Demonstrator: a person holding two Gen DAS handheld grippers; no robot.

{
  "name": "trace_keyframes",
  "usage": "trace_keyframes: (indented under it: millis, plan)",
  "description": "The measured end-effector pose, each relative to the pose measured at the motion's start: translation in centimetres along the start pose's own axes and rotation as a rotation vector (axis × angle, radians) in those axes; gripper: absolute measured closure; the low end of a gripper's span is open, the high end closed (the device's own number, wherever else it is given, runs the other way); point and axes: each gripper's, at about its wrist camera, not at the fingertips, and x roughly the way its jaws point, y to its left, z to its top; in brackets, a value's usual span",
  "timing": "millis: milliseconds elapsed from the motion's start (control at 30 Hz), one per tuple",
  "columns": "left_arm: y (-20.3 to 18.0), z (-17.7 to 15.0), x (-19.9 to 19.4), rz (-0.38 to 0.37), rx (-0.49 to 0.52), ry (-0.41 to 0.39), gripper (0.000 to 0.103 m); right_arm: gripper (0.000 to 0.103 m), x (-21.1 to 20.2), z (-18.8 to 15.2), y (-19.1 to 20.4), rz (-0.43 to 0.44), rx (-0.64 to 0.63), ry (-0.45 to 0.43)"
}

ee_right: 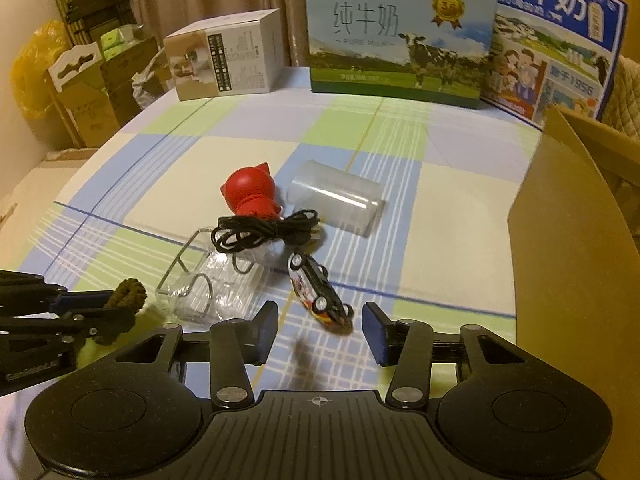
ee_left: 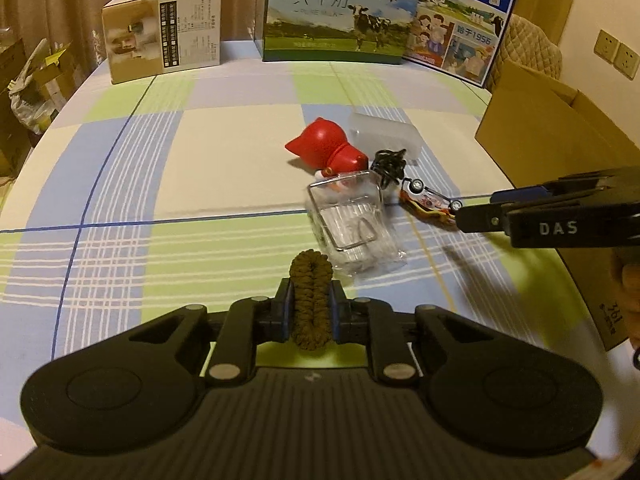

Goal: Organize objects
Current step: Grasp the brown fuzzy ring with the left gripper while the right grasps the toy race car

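Nearest, the left gripper (ee_left: 311,304) is clamped on a brown ribbed hair tie (ee_left: 311,300), whose long axis runs straight ahead along the fingers, its rounded end sticking out past the pads toward the clear jar (ee_left: 352,224). The right gripper (ee_right: 320,330) stands partly open with nothing between its pads; the toy car (ee_right: 318,292) lies just ahead of the gap, on its side, long axis slanting from near right to far left.

Taking the clear jar as landmark: it lies tipped over on the checked cloth (ee_left: 160,184), wire bail clasp on top, its long axis running away from the left gripper. The toy car is just to its right. A bundle of black cable (ee_right: 264,232) rests against its far end. Beyond the jar lies a red figurine (ee_left: 328,148) on its side, and farther right a frosted plastic box (ee_right: 336,200). A cardboard box (ee_left: 560,148) stands well to the right. Far behind the jar, two milk cartons (ee_left: 340,12) and a small white box (ee_left: 164,36) stand along the table's back edge.
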Motion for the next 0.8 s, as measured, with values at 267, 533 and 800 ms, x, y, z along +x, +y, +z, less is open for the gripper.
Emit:
trace_keyframes:
  millis: [267,533,800]
  plan:
    - [0.3,0.2,-0.1,-0.011,-0.011,-0.003,0.089,0.066,2.7,0.7,1.0,-0.022,-0.113,0.007]
    - [0.4,0.2,0.0,-0.032,-0.026,0.001,0.089,0.072,5.2,0.3,1.6,-0.044,-0.208,0.040]
    - [0.4,0.1,0.1,-0.040,-0.033,0.005,0.089,0.082,5.3,0.5,2.0,-0.044,-0.217,0.032]
